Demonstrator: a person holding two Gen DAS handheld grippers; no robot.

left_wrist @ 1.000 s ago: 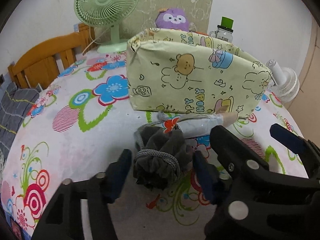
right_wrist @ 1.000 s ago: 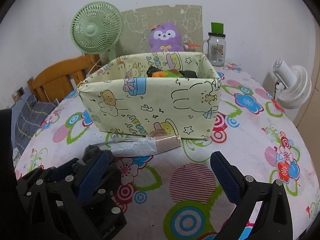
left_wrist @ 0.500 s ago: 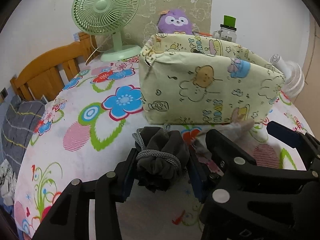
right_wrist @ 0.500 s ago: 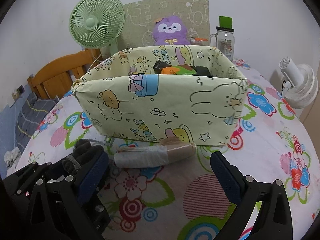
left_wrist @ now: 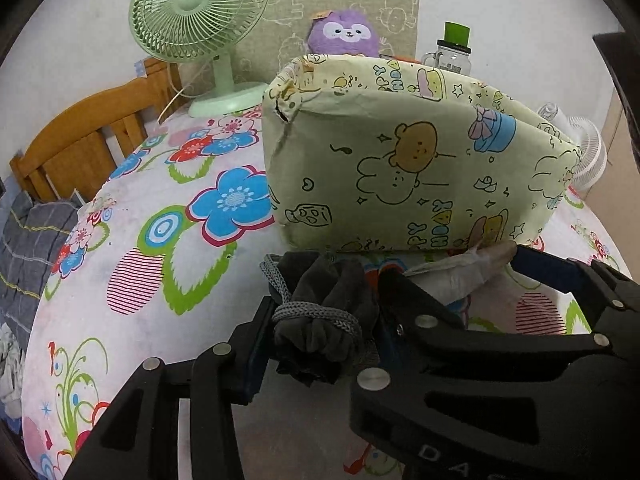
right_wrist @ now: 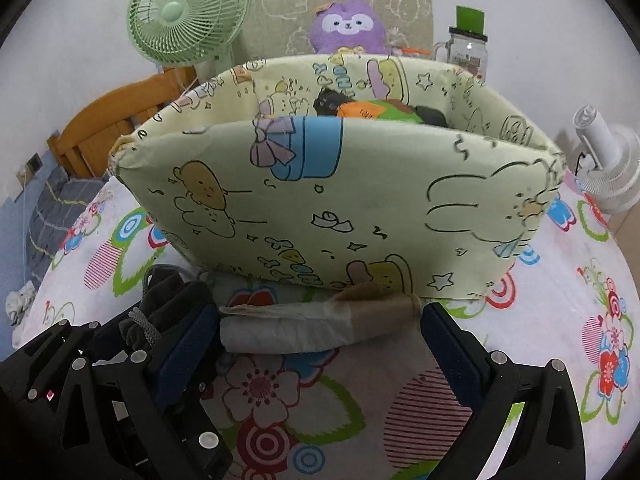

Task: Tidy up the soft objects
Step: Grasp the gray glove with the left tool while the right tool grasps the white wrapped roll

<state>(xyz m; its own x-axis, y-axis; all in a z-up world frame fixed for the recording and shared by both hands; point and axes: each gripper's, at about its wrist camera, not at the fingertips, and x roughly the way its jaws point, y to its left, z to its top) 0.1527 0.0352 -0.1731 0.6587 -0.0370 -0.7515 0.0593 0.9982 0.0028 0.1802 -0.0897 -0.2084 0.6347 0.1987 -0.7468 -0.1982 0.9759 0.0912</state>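
Observation:
My left gripper (left_wrist: 320, 332) is shut on a dark grey drawstring pouch (left_wrist: 324, 320), just in front of the yellow cartoon-print fabric bin (left_wrist: 400, 168). The pouch also shows in the right wrist view (right_wrist: 160, 304). My right gripper (right_wrist: 320, 336) is open, with its fingers on either side of a white and tan rolled bundle (right_wrist: 320, 324) that lies on the tablecloth against the bin's front wall (right_wrist: 340, 208). The bundle also shows in the left wrist view (left_wrist: 460, 272). Inside the bin lie dark, orange and green soft items (right_wrist: 372, 110).
A green desk fan (left_wrist: 200, 24), a purple plush (right_wrist: 348, 24) and a glass jar with a green lid (right_wrist: 468, 48) stand behind the bin. A white fan (right_wrist: 608, 176) sits at the right edge. A wooden chair (left_wrist: 88, 136) stands at the left.
My left gripper closed on the grey pouch and moved closer to the bin. My right gripper moved forward until its open fingers flank the rolled bundle.

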